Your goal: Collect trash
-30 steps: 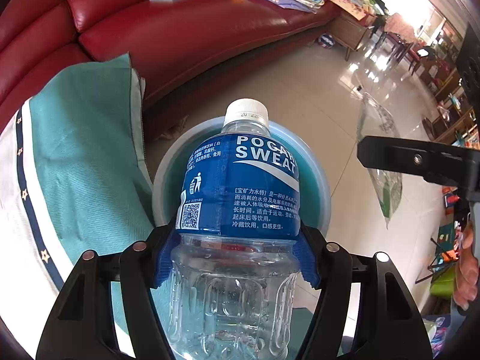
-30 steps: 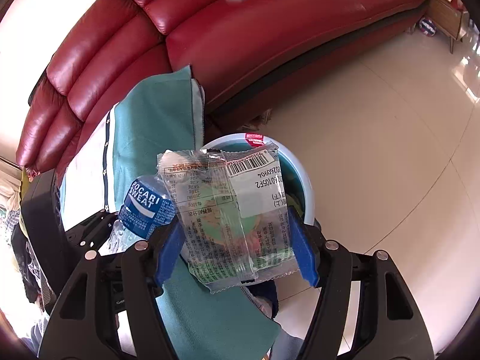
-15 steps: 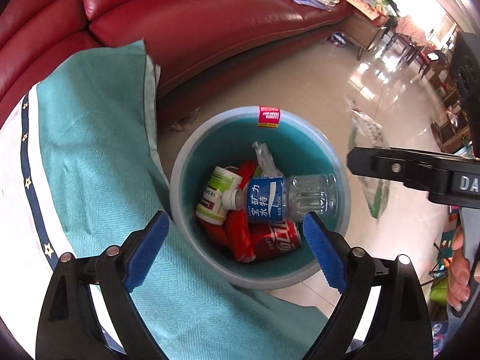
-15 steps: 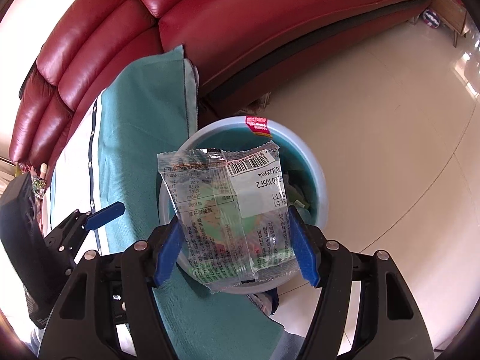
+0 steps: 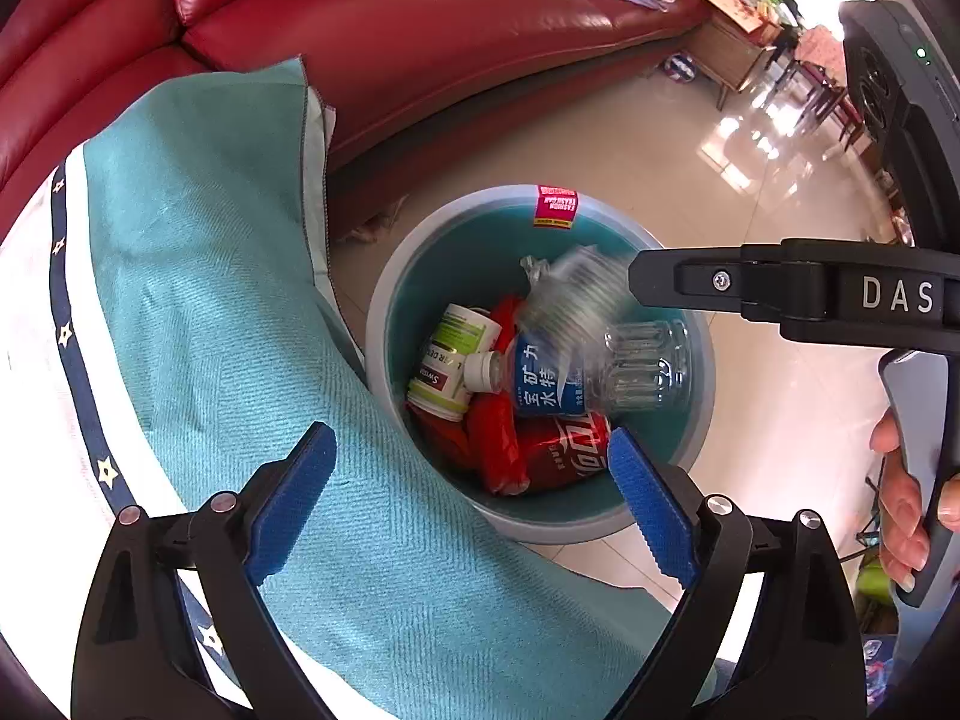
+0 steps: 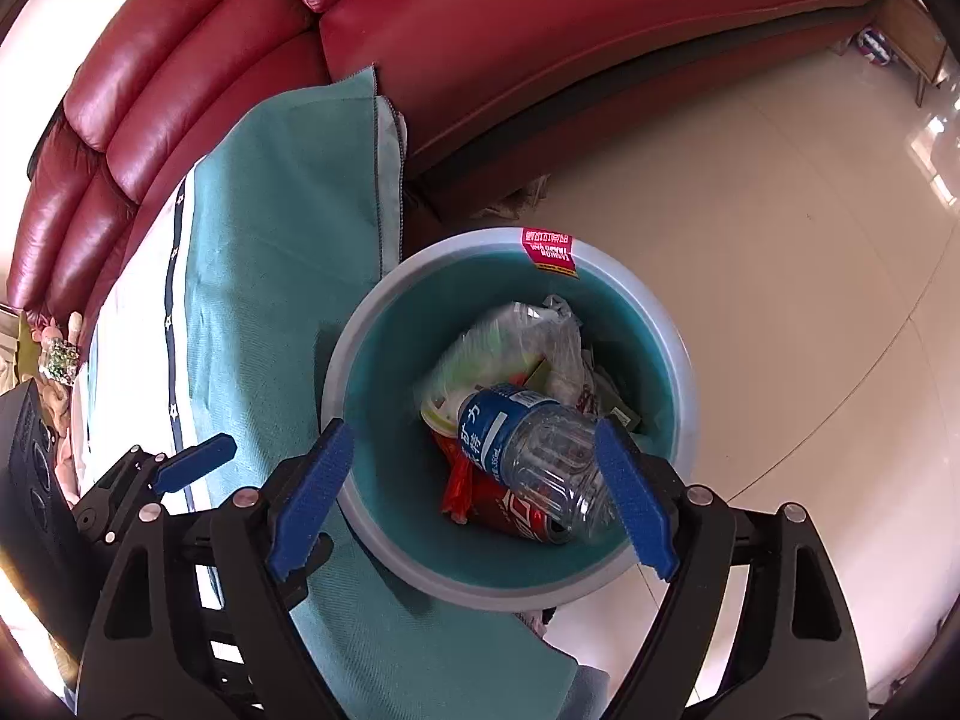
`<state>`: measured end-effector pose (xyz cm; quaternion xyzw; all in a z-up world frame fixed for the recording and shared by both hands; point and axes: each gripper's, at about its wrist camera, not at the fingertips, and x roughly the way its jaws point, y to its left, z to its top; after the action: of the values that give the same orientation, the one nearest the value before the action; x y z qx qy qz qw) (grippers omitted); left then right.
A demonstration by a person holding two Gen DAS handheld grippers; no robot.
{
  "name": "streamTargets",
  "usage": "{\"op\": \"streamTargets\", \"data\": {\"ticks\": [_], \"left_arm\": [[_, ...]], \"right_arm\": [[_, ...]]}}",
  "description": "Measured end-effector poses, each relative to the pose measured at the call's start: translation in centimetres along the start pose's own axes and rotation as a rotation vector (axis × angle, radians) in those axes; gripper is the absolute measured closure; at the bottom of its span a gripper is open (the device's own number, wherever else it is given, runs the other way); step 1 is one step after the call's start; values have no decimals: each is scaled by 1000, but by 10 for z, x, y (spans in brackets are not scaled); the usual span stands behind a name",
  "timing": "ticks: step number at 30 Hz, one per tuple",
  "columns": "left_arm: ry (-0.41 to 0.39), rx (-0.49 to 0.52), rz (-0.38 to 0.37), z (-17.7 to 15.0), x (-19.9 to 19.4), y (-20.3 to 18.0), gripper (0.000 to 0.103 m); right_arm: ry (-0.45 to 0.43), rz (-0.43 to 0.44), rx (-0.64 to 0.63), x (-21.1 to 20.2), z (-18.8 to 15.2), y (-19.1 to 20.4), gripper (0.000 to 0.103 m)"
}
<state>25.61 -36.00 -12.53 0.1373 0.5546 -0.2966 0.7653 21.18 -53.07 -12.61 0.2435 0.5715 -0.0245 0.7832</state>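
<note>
Standing on the glossy cream tiled floor [image 6: 750,252]: one round grey-rimmed waste bin with teal interior [image 5: 702,420] [image 6: 372,324], a red sticker at its far rim.

Contents:
- clear plastic drink bottle with blue label and white cap [image 5: 564,372] [image 6: 528,450], lying on its side on top;
- red soft-drink can [image 5: 564,450], under the bottle;
- white tub with green label [image 5: 450,360], touching the bottle's cap;
- clear printed snack wrapper [image 5: 570,294] [image 6: 510,342], motion-blurred above the rest.

Tools:
- left gripper [image 5: 474,504], blue pads spread wide, empty, over the bin's near rim;
- right gripper [image 6: 474,498], likewise spread and empty.

Surroundings: teal woven cloth with white star-trimmed border [image 5: 210,300] [image 6: 288,228], draped just beside the bin; dark red leather sofa [image 5: 390,30] [image 6: 480,30] behind.
</note>
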Motion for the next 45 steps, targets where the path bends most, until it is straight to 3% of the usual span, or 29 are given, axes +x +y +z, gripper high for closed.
{"op": "streamTargets", "data": {"ticks": [9, 13, 20, 34, 45], "left_arm": [[-64, -30, 11, -11, -26, 7, 11], [-96, -41, 15, -19, -48, 9, 4], [-140, -44, 48, -40, -85, 8, 4], [-199, -80, 133, -109, -136, -2, 4], [-209, -124, 176, -147, -152, -8, 4]], "right_arm": [[-27, -15, 2, -28, -19, 7, 16], [-66, -7, -19, -50, -36, 14, 12], [-161, -72, -104, -90, -74, 30, 7], [-189, -159, -216, -114, -156, 52, 7], [-208, -176, -256, -125, -187, 61, 7]]}}
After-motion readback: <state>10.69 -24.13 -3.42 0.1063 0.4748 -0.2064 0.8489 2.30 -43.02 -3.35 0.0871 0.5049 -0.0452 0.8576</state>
